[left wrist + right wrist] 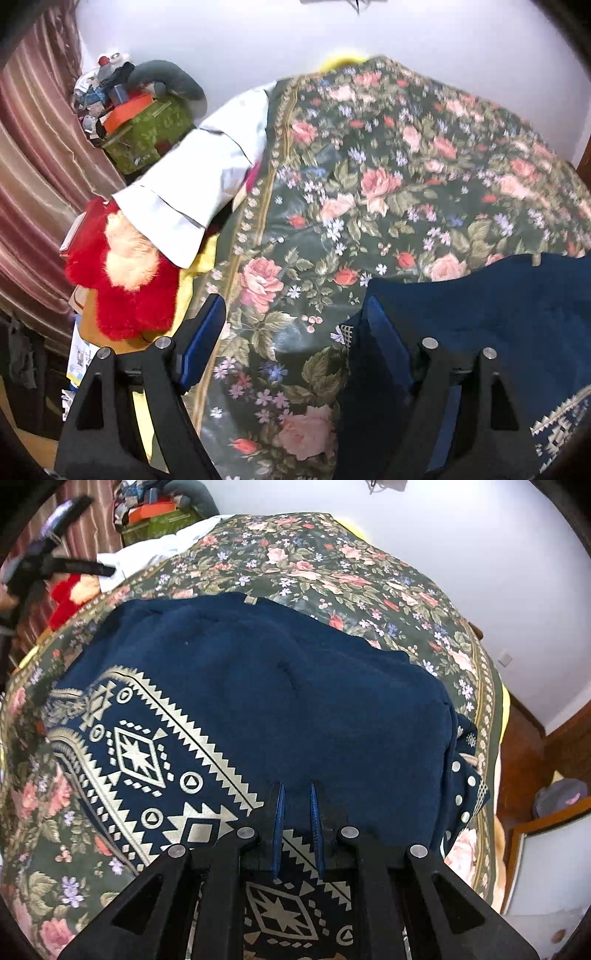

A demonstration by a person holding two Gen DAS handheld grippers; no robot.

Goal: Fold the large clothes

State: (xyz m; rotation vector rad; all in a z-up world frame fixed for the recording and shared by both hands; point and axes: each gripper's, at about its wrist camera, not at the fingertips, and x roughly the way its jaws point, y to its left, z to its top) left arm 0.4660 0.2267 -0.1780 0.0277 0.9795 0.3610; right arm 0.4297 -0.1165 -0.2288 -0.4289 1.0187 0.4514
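Observation:
A navy garment (295, 686) with a cream geometric print lies folded on the floral bedspread (332, 565). My right gripper (297, 788) hangs low over its near part, its blue pads drawn to a narrow slit. The print shows flat through the slit and no cloth is visibly pinched. In the left wrist view the navy garment (498, 314) fills the lower right. My left gripper (293, 302) stands wide open at its left edge. One finger is over the navy cloth and the other over the bedspread (369, 166); nothing is held. It also appears, blurred, as the left gripper (55, 554) at the upper left of the right wrist view.
A white cloth (207, 177) and a red fluffy item (125, 295) lie off the bed's left side. Behind them stand a green box (155, 125) with clutter and a striped curtain (37, 147). Wooden floor (528, 760) and a leaning white panel (546, 867) are to the bed's right.

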